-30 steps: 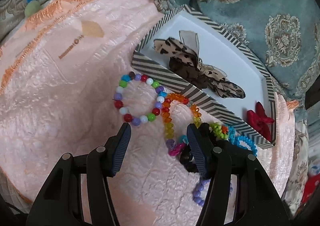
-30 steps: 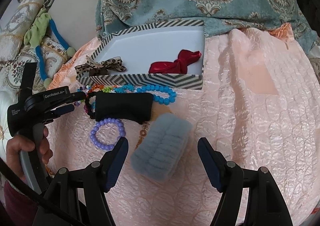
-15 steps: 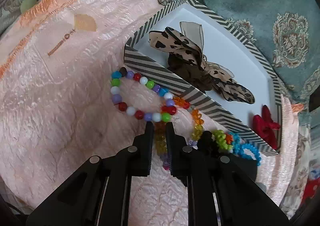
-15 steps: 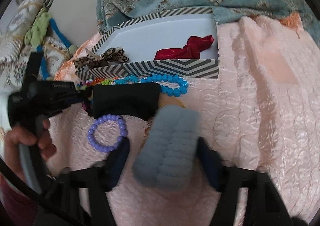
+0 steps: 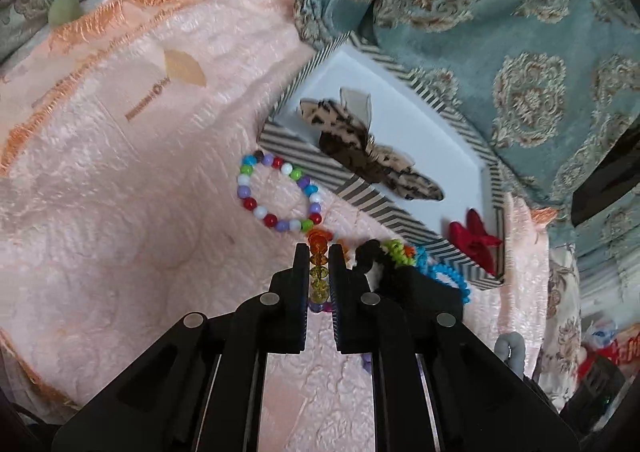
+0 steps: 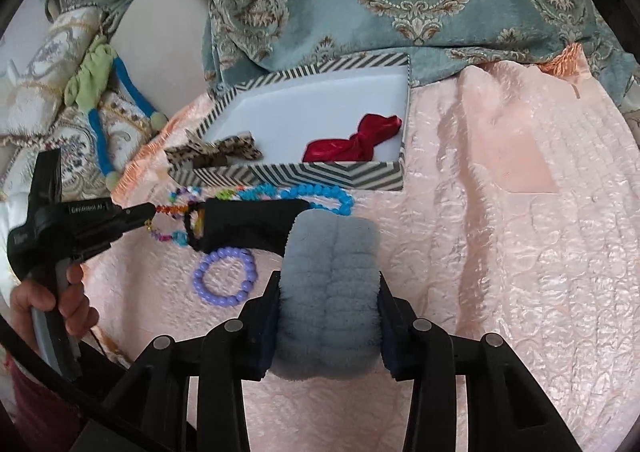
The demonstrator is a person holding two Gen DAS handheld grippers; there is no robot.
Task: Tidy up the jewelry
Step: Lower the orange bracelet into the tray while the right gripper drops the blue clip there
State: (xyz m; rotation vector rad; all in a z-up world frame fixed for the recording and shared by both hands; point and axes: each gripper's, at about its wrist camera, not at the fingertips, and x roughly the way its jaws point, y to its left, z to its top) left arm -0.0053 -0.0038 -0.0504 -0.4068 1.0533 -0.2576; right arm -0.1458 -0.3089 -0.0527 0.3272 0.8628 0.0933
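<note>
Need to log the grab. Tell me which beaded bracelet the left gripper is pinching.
The rainbow crystal bracelet, its orange-to-green beads clamped between the left gripper. The multicolour round-bead bracelet, purple bracelet and blue bracelet lie untouched.

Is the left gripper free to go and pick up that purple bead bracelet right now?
Probably not yet. The left gripper is shut on the rainbow crystal bracelet, so its jaws are occupied. The purple bead bracelet itself lies uncovered on the pink blanket, close by.
</note>
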